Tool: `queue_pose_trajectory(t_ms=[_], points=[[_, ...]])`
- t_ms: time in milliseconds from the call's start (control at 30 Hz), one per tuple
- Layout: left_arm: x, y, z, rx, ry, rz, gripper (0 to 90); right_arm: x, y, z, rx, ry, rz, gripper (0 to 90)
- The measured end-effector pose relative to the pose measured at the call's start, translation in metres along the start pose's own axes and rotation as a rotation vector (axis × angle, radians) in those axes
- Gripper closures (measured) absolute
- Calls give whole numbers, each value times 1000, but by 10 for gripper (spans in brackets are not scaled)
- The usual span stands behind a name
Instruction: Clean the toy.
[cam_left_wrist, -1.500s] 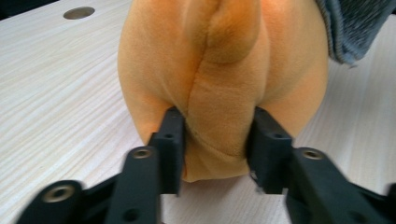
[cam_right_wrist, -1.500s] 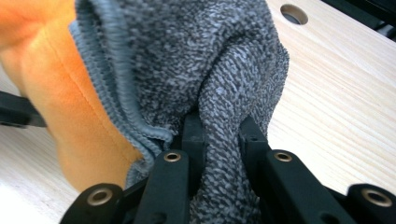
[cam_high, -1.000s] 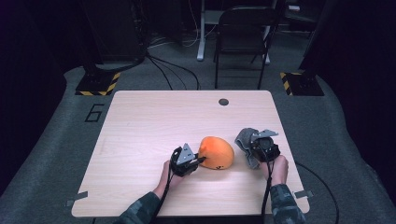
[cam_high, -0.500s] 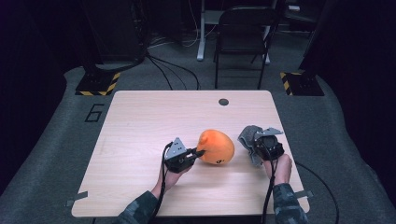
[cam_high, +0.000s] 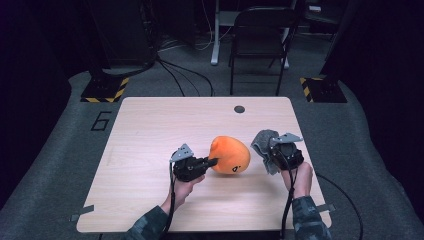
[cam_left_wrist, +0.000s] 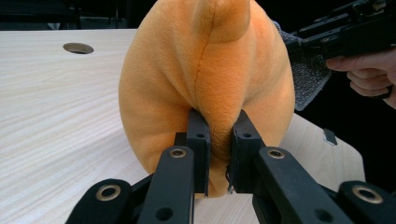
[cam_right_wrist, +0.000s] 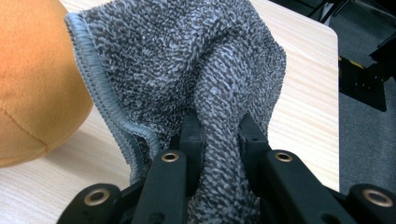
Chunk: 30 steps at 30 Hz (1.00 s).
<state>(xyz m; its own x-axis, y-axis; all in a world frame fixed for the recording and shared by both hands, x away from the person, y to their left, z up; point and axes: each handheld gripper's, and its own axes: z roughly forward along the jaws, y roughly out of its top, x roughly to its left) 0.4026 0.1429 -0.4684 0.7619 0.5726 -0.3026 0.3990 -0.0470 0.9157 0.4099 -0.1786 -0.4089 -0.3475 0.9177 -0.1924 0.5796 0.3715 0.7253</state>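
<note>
Both hands higher: left fingers (cam_left_wrist: 219, 140) pinching orange plush (cam_left_wrist: 205, 79), right fingers (cam_right_wrist: 217, 135) clamping grey cloth (cam_right_wrist: 187, 60).

sleeves (cam_high: 150, 226) – camouflage, perhaps | left gripper (cam_left_wrist: 219, 158) – black, brass-ringed screws | cables black

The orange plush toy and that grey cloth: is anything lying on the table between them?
No. In the high view the orange plush toy and the grey cloth are separated by bare table alone.
</note>
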Motion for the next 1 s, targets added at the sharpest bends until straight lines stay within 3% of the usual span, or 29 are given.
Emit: queue_pose_trajectory(t_ms=[300, 467, 633, 733, 867, 933, 967, 1000], points=[[3, -7, 6, 39, 11, -81, 810, 0, 1, -1, 0, 0, -6, 768], [8, -23, 20, 104, 41, -91, 809, 3, 2, 0, 7, 2, -5, 769], [10, -24, 20, 110, 57, -78, 809, 10, 6, -1, -3, 26, -17, 769], [7, -24, 20, 117, 65, -59, 808, 24, 17, -10, -38, 77, -46, 768], [4, -24, 20, 119, 67, -44, 806, 62, 36, -22, -107, 153, -115, 765], [3, -24, 20, 121, 69, -42, 806, 83, 42, -18, -106, 177, -162, 764], [2, -25, 20, 121, 71, -40, 806, 98, 41, -7, -75, 191, -193, 763], [2, -25, 21, 119, 76, -39, 806, 98, 41, -7, -75, 191, -193, 763]])
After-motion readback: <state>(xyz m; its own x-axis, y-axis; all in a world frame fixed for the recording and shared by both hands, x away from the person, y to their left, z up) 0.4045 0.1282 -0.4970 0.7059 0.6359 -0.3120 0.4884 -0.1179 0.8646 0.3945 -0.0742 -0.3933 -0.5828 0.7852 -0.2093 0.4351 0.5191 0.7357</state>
